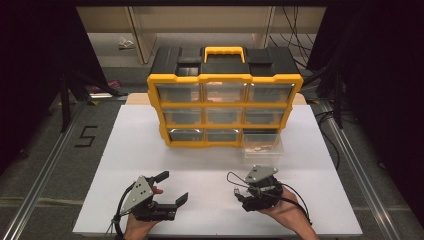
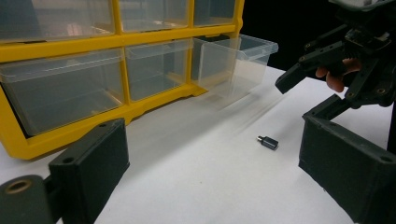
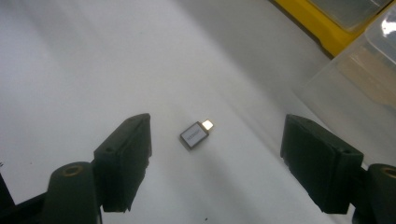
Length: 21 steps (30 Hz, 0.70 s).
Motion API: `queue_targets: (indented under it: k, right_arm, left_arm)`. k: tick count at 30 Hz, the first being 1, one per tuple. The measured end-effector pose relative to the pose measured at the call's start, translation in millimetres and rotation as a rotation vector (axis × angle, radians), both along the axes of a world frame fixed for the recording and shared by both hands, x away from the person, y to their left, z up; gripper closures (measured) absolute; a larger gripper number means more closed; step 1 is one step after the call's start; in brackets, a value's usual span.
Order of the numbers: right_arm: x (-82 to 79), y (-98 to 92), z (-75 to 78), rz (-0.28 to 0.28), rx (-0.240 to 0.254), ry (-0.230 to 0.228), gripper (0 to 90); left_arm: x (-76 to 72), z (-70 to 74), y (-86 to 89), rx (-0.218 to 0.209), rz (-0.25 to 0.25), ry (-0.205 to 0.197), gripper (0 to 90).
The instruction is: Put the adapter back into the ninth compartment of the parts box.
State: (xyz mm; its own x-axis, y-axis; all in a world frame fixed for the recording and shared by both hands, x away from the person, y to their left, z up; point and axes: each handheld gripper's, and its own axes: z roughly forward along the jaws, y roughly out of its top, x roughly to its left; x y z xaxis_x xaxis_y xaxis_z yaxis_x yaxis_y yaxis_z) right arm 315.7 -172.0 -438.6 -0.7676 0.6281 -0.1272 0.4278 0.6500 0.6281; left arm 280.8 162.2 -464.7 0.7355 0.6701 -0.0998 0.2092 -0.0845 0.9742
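While both grippers' fingers stand released, the pulled-out clear drawer (image 1: 263, 145) – beside the yellow organizer (image 1: 224, 107) – holds something brownish.

A lab test bay: white board (image 1: 150, 150) on a grey floor with metal rails (image 1: 45, 170); dark curtains (image 1: 30, 75) on both sides; taped numeral 5 (image 1: 86, 136); loose cables (image 1: 295, 30) behind.

The high view looks forward and down from above my side of the white table (image 1: 150, 150), with the yellow organizer (image 1: 225, 107) at twelve o'clock. My left gripper view sits low, facing the organizer (image 2: 116, 46). My right gripper view looks steeply down, close; both share the small adapter (image 3: 196, 134) (image 2: 268, 142).
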Motion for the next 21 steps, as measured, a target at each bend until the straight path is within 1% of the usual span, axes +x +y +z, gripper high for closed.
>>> queue_targets:
  k: [1, 2, 10, 16, 20, 21]
  right_arm:
    - [0.0, 0.0, 0.0, 0.0, 0.0, 0.0, 25.8]
    - [2.3, 2.2, -2.2, -0.001, -0.011, 0.011, 26.7]
    - [11.0, 8.7, -9.5, -0.017, -0.031, 0.054, 30.1]
    - [16.9, 12.1, -12.9, -0.026, -0.037, 0.072, 33.4]
    - [18.7, 14.3, -15.9, -0.025, -0.039, 0.088, 37.5]
    - [19.5, 14.5, -16.9, -0.021, -0.046, 0.086, 38.3]
  left_arm:
    - [0.0, 0.0, 0.0, 0.0, 0.0, 0.0, 7.8]
    - [0.0, 0.0, 0.1, 0.0, 0.0, 0.0, 7.9]
    - [-0.1, 0.1, 0.1, 0.0, -0.001, -0.002, 8.0]
    - [-0.2, 0.2, 0.2, -0.001, -0.001, -0.003, 8.1]
    - [-0.3, 0.2, 0.0, -0.001, -0.001, -0.004, 8.1]
    - [-0.3, 0.2, 0.0, 0.0, -0.002, -0.004, 8.2]
